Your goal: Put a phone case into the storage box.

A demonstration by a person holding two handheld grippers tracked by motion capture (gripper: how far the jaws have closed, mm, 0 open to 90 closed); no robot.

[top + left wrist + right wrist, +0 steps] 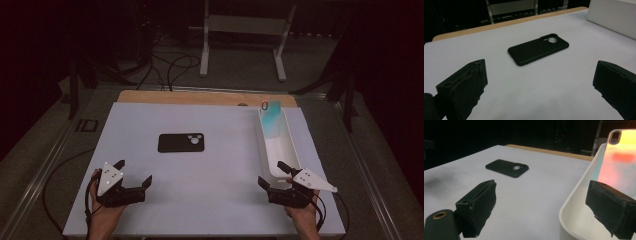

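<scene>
A black phone case point(181, 142) lies flat near the middle of the white table top point(200, 170), its round camera cutout facing right; it also lies ahead of the jaws as the phone case point(537, 48) and, farther off, the phone case point(507, 168). A long white tray point(276, 145) stands at the right with a shiny iridescent phone case point(270, 120) leaning inside it, seen close as the iridescent case point(617, 160). My left gripper point(134, 172) is open near the front left. My right gripper point(272, 172) is open, its jaws straddling the tray's near end point(571, 215).
A wooden strip point(205, 97) runs along the table's far edge. Behind it stand a white metal frame point(245, 37) and loose cables point(170, 67) on the floor. Dark stands flank the table on both sides.
</scene>
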